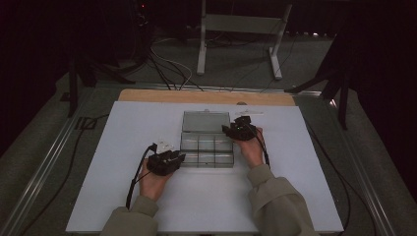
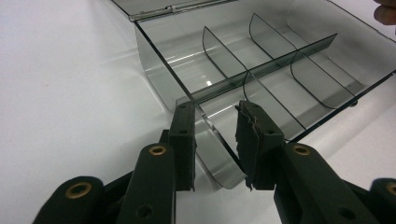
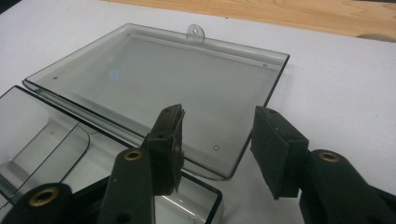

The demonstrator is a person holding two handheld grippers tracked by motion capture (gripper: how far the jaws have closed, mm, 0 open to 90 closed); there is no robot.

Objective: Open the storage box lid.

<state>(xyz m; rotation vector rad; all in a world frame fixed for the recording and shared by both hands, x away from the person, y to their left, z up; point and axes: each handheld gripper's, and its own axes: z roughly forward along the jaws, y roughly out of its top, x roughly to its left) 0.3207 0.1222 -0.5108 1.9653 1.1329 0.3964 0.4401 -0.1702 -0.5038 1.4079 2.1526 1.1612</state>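
High view first: your two hands come in from the bottom edge onto a white rectangular table top (image 1: pixel 123 147), and between them sits a smoky grey clear plastic compartment box (image 1: pixel 206 150) with its hinged flat lid (image 1: pixel 205 121) thrown fully open and lying flat on the table behind it. You hold the left gripper (image 1: pixel 167 161) at the box's near left corner and the right gripper (image 1: pixel 239 129) at its far right corner, beside the hinge line. Left gripper view puts your jaws astride the box's side wall (image 2: pixel 212 140): one black pad stands outside the wall, the other inside the nearest compartment, with a moderate gap between them and the wall running through that gap. Whether either pad actually presses on the wall, you cannot tell from these pictures. Beyond the jaws, the box's curved dividers (image 2: pixel 261 79) split it into two rows of compartments. Right gripper view has your jaws parted to a medium width, hovering above the lid's corner (image 3: pixel 224 154) and the bare table, with nothing clamped between the pads. The lid's small hanging tab (image 3: pixel 196 31) sits at its far edge, and a strip of pale wooden board (image 3: pixel 280 14) runs behind the white surface.
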